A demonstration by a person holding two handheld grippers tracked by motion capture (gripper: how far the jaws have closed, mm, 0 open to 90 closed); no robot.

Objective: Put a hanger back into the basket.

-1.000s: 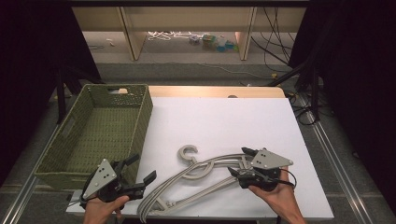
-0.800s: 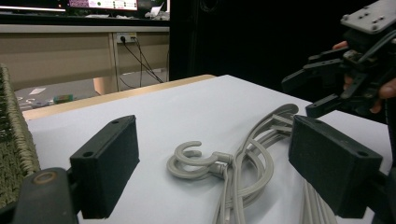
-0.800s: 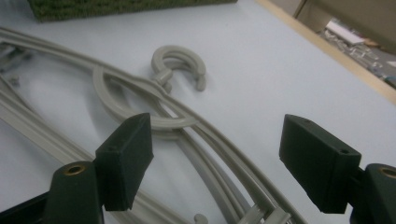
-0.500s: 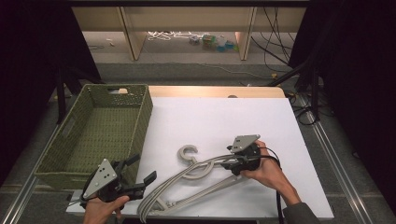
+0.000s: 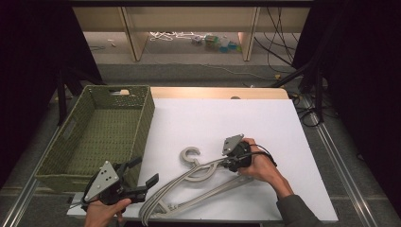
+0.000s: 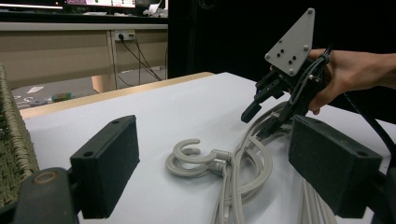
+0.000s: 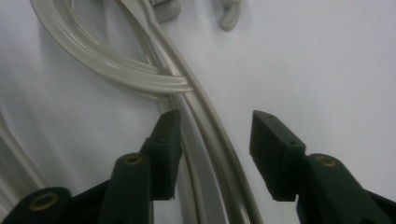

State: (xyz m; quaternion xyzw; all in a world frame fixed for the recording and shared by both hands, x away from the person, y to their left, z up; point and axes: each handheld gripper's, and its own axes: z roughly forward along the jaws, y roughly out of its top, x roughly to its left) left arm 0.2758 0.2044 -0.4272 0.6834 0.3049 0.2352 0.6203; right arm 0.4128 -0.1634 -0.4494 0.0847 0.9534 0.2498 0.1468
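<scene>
Beside hangers (image 5: 189,187), green wicker basket (image 5: 66,156)

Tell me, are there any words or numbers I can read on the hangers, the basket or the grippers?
No words or numbers can be read anywhere.
Hangers: plain grey, no print.
Basket: woven green, no label.
Left gripper and right gripper: grey plates show just holes, no letters.
Screens at the top of the left gripper view: too small and blurred to read.

lab | black curtains (image 5: 42,42); floor cables (image 5: 279,47); white table (image 5: 227,118)
</scene>
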